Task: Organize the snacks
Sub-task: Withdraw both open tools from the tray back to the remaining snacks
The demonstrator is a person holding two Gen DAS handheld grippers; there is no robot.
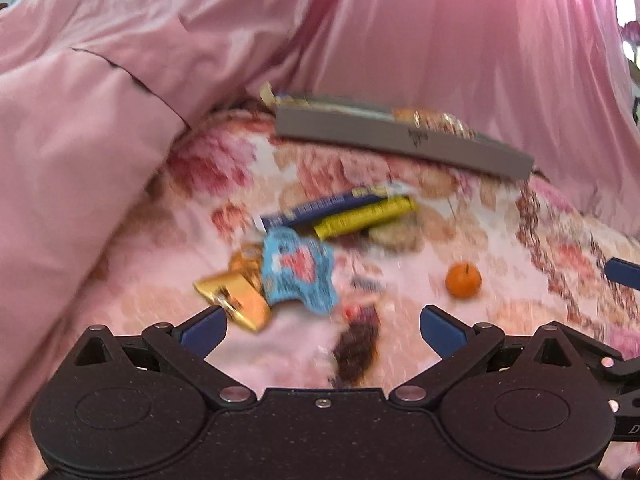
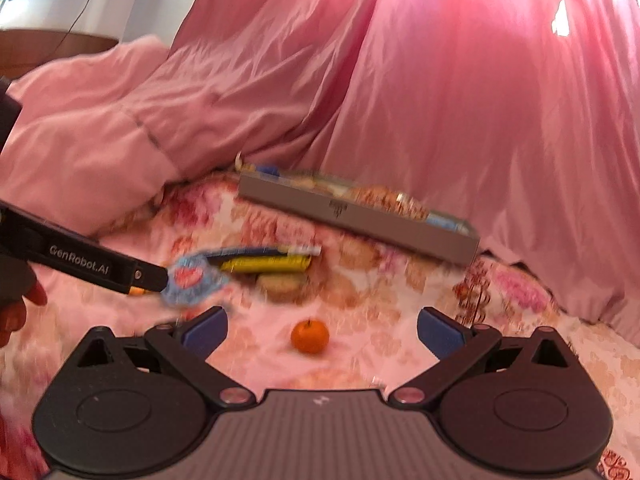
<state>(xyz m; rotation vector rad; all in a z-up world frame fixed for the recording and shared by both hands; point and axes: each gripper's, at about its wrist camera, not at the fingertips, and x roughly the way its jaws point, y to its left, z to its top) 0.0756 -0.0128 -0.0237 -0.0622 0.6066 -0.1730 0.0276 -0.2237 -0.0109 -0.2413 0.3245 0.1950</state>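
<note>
Left wrist view looks over the left gripper (image 1: 323, 326), its blue-padded jaws spread wide and empty, toward a loose pile of snacks on the pink floral blanket (image 1: 500, 320). Nearest is a light-blue crinkly foil packet with a red heart print (image 1: 298, 270), overlapping a gold-orange wrapped bar (image 1: 236, 296). Beyond them lie a dark-blue long wrapper (image 1: 320, 208) and a yellow stick-shaped wrapper (image 1: 364, 216) side by side, with a pale round biscuit (image 1: 390, 234) just behind the yellow one. A small orange mandarin with a stem (image 1: 463, 280) sits apart to the right, and a dark brown-and-red wrapped sweet (image 1: 358, 340) lies between the jaws, blurred.

In the right wrist view the right gripper (image 2: 322, 330) is likewise wide apart and holding nothing, with the mandarin just ahead of it.

The packets look light, thin and slippery; I judge a pinch on a sealed edge or across the flat middle would hold best, and a bar across its narrow width. The mandarin seems soft-skinned and apt to roll, so a gentle squeeze across its equator suits it.

The shallow grey rectangular tray (image 1: 400, 140) rests at the blanket's far edge against the pink satin curtain (image 1: 460, 40); it already holds several wrapped snacks, too blurred to name
</note>
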